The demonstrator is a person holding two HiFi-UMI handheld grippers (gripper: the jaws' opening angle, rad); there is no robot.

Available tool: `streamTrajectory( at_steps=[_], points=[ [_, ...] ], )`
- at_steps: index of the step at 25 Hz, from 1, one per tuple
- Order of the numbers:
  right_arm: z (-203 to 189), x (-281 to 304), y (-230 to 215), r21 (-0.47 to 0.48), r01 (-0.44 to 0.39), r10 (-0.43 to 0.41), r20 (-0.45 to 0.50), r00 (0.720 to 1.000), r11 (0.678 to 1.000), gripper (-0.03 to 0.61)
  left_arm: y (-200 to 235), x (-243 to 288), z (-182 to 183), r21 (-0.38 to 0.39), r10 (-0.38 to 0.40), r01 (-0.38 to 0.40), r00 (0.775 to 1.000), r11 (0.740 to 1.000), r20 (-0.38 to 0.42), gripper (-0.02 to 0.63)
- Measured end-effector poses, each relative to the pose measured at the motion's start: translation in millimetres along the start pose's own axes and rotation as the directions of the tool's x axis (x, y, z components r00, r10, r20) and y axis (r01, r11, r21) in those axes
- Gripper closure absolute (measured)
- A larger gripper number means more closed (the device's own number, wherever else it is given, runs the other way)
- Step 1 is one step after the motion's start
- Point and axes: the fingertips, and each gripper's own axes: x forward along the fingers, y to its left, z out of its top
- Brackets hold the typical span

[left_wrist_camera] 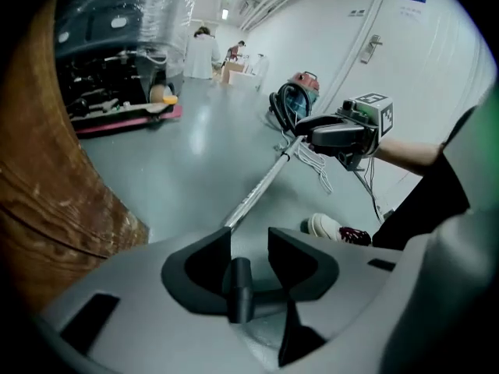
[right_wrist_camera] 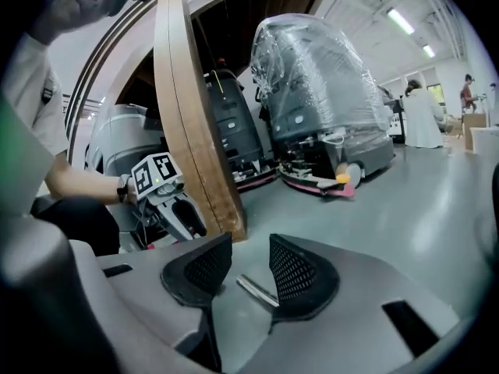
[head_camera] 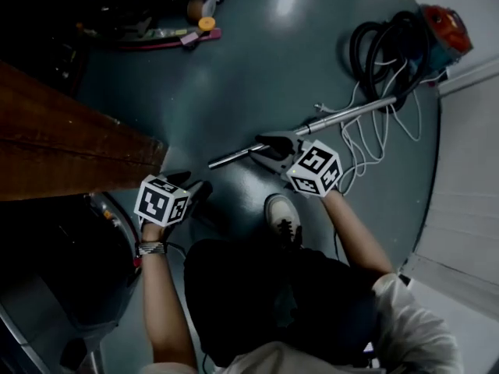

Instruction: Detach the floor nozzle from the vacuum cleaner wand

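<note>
The metal wand [head_camera: 335,119] lies on the grey floor, its free end pointing toward my left gripper. My right gripper [head_camera: 262,145] hovers over that end. Its jaws stand apart, and the thin tube [right_wrist_camera: 257,291] shows through the gap without touching either pad. From the left gripper view the wand [left_wrist_camera: 257,193] runs away toward the right gripper [left_wrist_camera: 302,136]. My left gripper [left_wrist_camera: 249,244] is open and raised beside the wooden panel. A short dark cylinder [left_wrist_camera: 238,287] sits low in its gap, and I cannot tell what it is. No floor nozzle is distinguishable in the dark patch near the left gripper [head_camera: 201,189].
The red and teal vacuum body [head_camera: 440,29] with its coiled black hose [head_camera: 382,45] and loose white cable [head_camera: 366,142] lies at the far right. A wooden panel [head_camera: 62,142] stands on the left. My white shoe [head_camera: 282,216] is near the wand. A plastic-wrapped machine [right_wrist_camera: 320,84] stands behind.
</note>
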Motion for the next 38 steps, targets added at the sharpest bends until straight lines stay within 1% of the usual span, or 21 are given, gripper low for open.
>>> streamTrajectory(
  at_steps=[2,5,10,12,15,19,21,24,26,29,32,34,38],
  points=[
    [25.3,-10.1,7.9,-0.006,0.009,-0.009,0.026,1.000,1.000,0.413,-4.9,-16.5,15.6,0.008,0.015,-0.016,0.998,1.000,0.055,0.476],
    [62.0,-25.4,14.9,-0.027,0.033,-0.032,0.055,0.998,0.999,0.419,-9.8,-45.5,39.2,0.012,0.039,-0.041,0.990,0.999,0.138,0.511],
    [110.4,-48.5,14.2,-0.069,0.096,-0.089,0.091,0.992,0.993,0.446,-14.1,-86.0,73.2,0.023,0.086,-0.094,0.971,0.995,0.221,0.545],
    [124.4,-54.6,9.8,-0.082,0.130,-0.122,0.101,0.987,0.988,0.469,-15.3,-101.0,88.7,0.030,0.111,-0.123,0.958,0.992,0.265,0.570],
    [144.5,-64.5,7.3,-0.090,0.175,-0.164,0.111,0.980,0.981,0.531,-18.6,-120.3,108.5,0.046,0.151,-0.175,0.935,0.983,0.320,0.603],
    [169.2,-77.3,21.5,-0.130,0.181,-0.169,0.101,0.981,0.975,0.546,-28.2,-144.3,127.7,0.050,0.188,-0.224,0.903,0.973,0.385,0.612],
    [183.0,-83.6,31.4,-0.156,0.182,-0.168,0.101,0.981,0.971,0.549,-33.5,-158.1,136.9,0.047,0.216,-0.260,0.878,0.964,0.426,0.612],
    [207.0,-93.8,42.6,-0.184,0.199,-0.178,0.124,0.976,0.963,0.551,-43.1,-178.5,151.0,0.040,0.251,-0.310,0.831,0.950,0.496,0.612],
    [223.3,-99.4,49.5,-0.205,0.211,-0.183,0.147,0.972,0.956,0.551,-48.2,-194.8,162.1,0.032,0.269,-0.341,0.792,0.939,0.548,0.612],
    [245.8,-106.6,62.1,-0.237,0.221,-0.182,0.176,0.967,0.946,0.551,-52.7,-222.8,177.1,0.014,0.291,-0.383,0.725,0.924,0.624,0.612],
    [266.7,-115.1,74.8,-0.266,0.236,-0.184,0.206,0.961,0.935,0.551,-60.0,-250.9,188.9,0.011,0.292,-0.406,0.676,0.914,0.677,0.612],
    [279.7,-121.3,82.9,-0.283,0.246,-0.185,0.225,0.957,0.927,0.551,-63.9,-266.8,193.2,0.014,0.291,-0.421,0.650,0.907,0.702,0.612],
    [302.7,-130.7,97.5,-0.317,0.264,-0.185,0.257,0.948,0.911,0.551,-71.9,-297.9,197.2,0.022,0.294,-0.458,0.607,0.889,0.738,0.612]
  ],
)
